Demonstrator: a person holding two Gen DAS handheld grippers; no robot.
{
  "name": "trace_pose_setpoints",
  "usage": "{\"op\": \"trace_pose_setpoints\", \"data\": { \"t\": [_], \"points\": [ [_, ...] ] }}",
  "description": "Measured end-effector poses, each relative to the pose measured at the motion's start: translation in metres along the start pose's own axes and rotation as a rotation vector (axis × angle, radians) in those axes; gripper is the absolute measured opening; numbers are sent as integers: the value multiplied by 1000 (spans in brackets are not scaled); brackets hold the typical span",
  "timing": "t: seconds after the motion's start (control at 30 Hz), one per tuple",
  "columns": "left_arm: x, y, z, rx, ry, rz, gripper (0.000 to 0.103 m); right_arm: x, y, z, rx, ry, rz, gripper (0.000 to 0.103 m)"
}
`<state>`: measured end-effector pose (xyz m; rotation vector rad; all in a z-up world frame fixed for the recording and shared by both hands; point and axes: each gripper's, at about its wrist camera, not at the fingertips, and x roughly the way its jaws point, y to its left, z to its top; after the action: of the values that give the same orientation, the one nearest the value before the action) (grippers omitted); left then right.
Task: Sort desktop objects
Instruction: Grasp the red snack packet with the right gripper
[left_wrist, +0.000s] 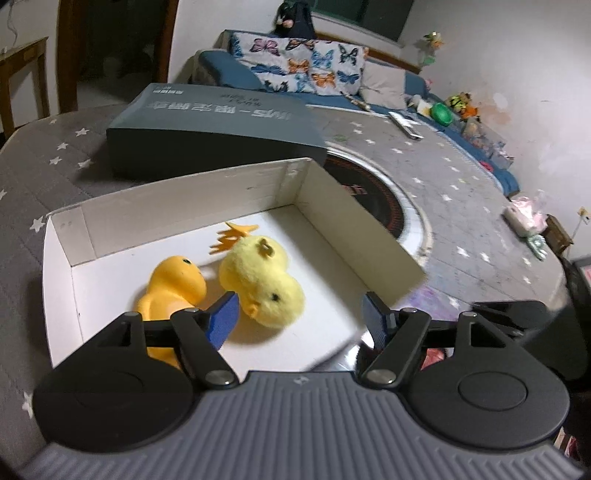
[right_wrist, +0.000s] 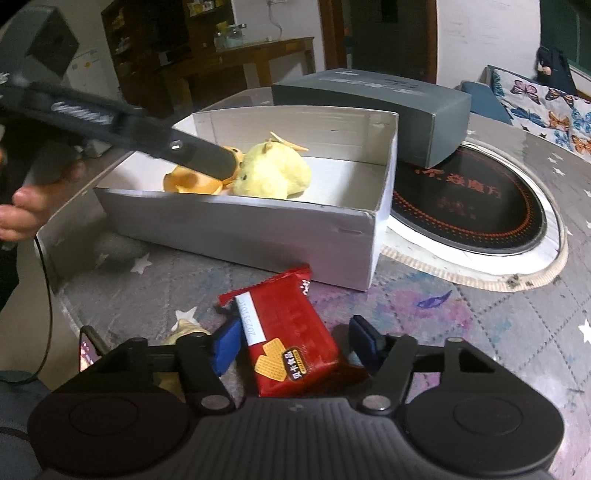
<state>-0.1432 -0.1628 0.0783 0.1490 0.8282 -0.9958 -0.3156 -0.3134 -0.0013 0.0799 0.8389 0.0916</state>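
Left wrist view: the left gripper (left_wrist: 301, 314) hangs over the open white cardboard box (left_wrist: 192, 192), which fills the middle of the frame. Its blue-padded jaws stand wide apart and hold nothing. Two toys lie on the box floor, touching each other: a smooth orange rubber duck (left_wrist: 173, 286) at lower left and a fluffy yellow plush chick (left_wrist: 264, 282) beside it, its orange felt crest toward the far wall. The left pad overlaps the gap between them; whether it touches either I cannot tell. Judging by this, the toys are already sorted and this arm needs only lift straight up to clear the box's tall walls. A dark grey box lid (left_wrist: 207, 125) lies just behind the box in the upper middle; the star-printed grey table cover (left_wrist: 461, 184) is open at right.

Right wrist view: the right gripper (right_wrist: 291, 343), at the bottom centre, straddles a red foil snack packet (right_wrist: 286, 332) lying on the table cover in front of the box. Its jaws are spread, not yet pinching. The next move probably calls for closing on the packet, then carrying it where snacks belong. The box's near wall stands just beyond the packet, and the left gripper's arm crosses the upper left, so free room lies to the right, toward the round black cooktop (right_wrist: 476, 206).
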Motion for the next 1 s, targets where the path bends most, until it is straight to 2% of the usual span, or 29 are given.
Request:
{"op": "trace_pose_setpoints", "data": {
  "t": [0.2, 0.3, 0.37, 0.53, 0.77, 1.0],
  "points": [
    [-20, -22, -22, 65, 7, -50, 76, -1, 0, 0, -1, 4, 13, 54],
    [-26, -32, -29, 106, -7, -37, 81, -2, -1, 0, 6, 1, 17, 48],
    [-27, -34, -32, 103, -4, -56, 81, -3, -1, -1, 7, 0, 7, 47],
    [-31, -35, -32, 116, -21, -39, 81, -10, -3, -3, 13, -12, -11, 46],
    [-38, -36, -38, 126, -21, -68, 81, -37, -7, 3, 28, -55, -6, 45],
    [-43, -39, -50, 142, -11, -95, 81, -67, -15, 34, 56, -154, 25, 45]
  ]
}}
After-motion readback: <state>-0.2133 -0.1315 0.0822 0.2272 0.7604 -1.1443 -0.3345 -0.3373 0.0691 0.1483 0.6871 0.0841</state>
